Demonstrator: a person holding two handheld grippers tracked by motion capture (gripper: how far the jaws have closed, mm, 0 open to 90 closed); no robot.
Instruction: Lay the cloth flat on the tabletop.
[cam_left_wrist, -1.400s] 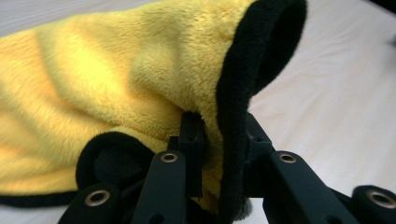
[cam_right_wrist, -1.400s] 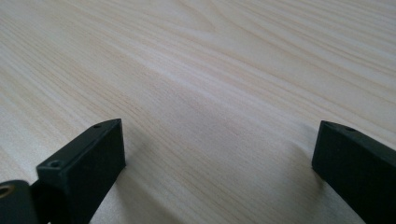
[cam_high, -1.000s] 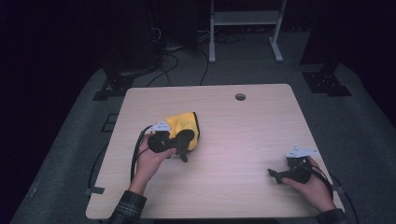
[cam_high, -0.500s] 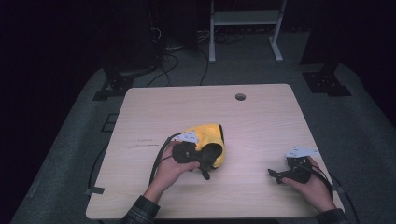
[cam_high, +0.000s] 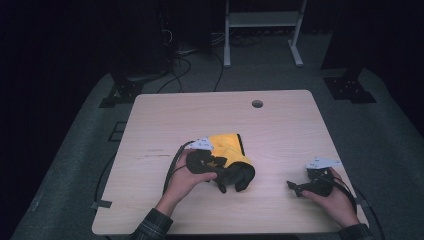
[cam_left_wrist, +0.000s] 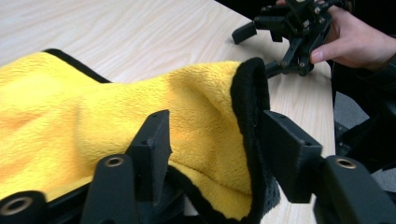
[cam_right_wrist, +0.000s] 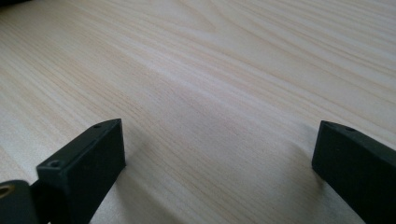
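Note:
A yellow cloth with a black hem (cam_high: 227, 147) lies bunched near the middle of the table (cam_high: 280, 125). My left gripper (cam_high: 231, 183) sits on its near edge. In the left gripper view a fold of the cloth (cam_left_wrist: 93, 107) lies between the jaws of the left gripper (cam_left_wrist: 217, 144). The jaws have just been opening, and the fold sits loosely in the gap. My right gripper (cam_high: 294, 187) rests near the front right corner, held by a hand. Its jaws stand wide apart over bare wood (cam_right_wrist: 217, 149). It also appears beyond the cloth in the left gripper view (cam_left_wrist: 289, 32).
A small round hole (cam_high: 257, 104) is in the table's far edge. Behind the table, cables (cam_high: 185, 55) lie on the grey floor by a white frame's legs (cam_high: 260, 30). Black cables trail from both grippers off the front edge.
The left hand carried the cloth rightward from the table's left part to the middle. Its jaws have since spread apart around the cloth. The right hand stayed put.

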